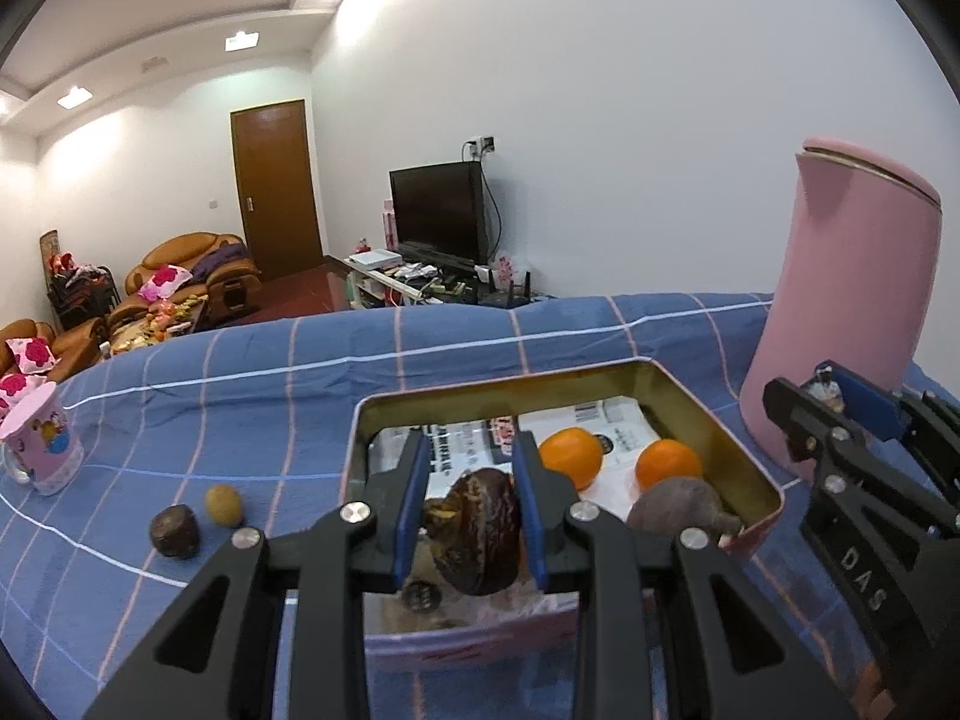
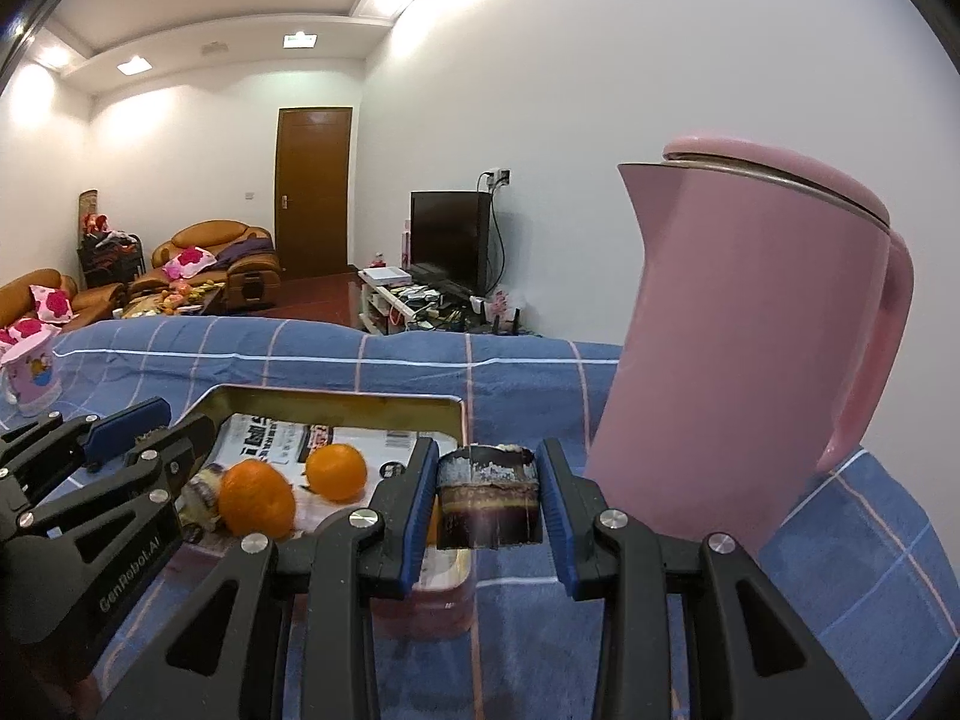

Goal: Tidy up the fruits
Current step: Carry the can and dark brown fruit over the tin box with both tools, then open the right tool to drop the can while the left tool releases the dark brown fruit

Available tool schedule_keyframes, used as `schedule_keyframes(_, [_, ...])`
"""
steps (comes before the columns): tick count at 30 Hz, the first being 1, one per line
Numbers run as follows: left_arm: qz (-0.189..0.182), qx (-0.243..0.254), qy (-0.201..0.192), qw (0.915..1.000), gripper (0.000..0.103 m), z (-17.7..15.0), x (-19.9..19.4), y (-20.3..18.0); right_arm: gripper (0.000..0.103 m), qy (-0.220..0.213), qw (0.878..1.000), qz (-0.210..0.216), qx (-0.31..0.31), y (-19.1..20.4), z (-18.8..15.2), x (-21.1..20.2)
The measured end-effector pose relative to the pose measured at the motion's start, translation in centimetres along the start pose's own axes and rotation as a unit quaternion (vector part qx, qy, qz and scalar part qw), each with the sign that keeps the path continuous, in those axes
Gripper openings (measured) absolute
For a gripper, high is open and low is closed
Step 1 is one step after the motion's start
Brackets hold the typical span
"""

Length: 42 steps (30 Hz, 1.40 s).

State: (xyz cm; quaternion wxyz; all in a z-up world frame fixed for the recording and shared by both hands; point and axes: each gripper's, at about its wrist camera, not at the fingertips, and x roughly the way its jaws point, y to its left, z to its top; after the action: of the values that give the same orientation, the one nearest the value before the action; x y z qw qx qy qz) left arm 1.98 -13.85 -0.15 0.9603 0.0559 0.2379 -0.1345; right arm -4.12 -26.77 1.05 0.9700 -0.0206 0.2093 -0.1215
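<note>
Your left claw (image 1: 471, 501) was clamped on a dark wrinkled fruit (image 1: 480, 534) over the tin (image 1: 690, 402), w/ two oranges (image 1: 570, 457) inside. Right claw (image 2: 487, 501) gripped a dark cut fruit piece (image 2: 487, 495) just right of the tin, beside the pink kettle (image 2: 750, 360). Risk: swinging rt could've bumped the kettle; releasing early would've missed the tin.

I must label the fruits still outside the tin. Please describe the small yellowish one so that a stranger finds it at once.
Start at the open metal tin on the blue checked cloth, then look left toward the pink printed cup. Between them lie two small fruits. The yellowish fruit is the paler, smoother one, just right of the dark brown fruit.
</note>
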Motion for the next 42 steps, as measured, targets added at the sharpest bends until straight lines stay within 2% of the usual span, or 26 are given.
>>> schedule_keyframes(8, [0.004, -0.011, 0.011, 0.9999, 0.030, 0.9, 2.1, -0.2, 0.036, 0.000, 1.000, -0.013, 0.000, 0.1, 1.1, 2.0])
schedule_keyframes(16, [0.005, -0.025, 0.031, 0.9992, 0.030, 1.7, 4.4, 0.2, 0.036, 0.006, 1.000, -0.001, 0.002, 0.6, 2.0, 4.0])
schedule_keyframes(25, [-0.013, -0.039, 0.078, 0.9961, 0.030, 2.0, 7.0, 0.9, 0.036, 0.038, 0.999, 0.037, -0.002, 2.0, 2.4, 6.2])
schedule_keyframes(31, [-0.015, -0.035, 0.079, 0.9961, 0.030, 2.4, 7.5, 1.0, 0.036, 0.074, 0.995, 0.073, 0.000, 2.6, 2.5, 8.2])
schedule_keyframes(36, [-0.011, -0.050, 0.082, 0.9953, 0.030, 2.7, 8.1, 1.9, 0.036, 0.108, 0.986, 0.126, 0.006, 3.1, 2.3, 9.7])
schedule_keyframes(42, [-0.010, -0.050, 0.080, 0.9955, 0.030, 2.7, 8.2, 1.6, 0.036, 0.123, 0.979, 0.160, 0.029, 2.7, 2.0, 10.6])
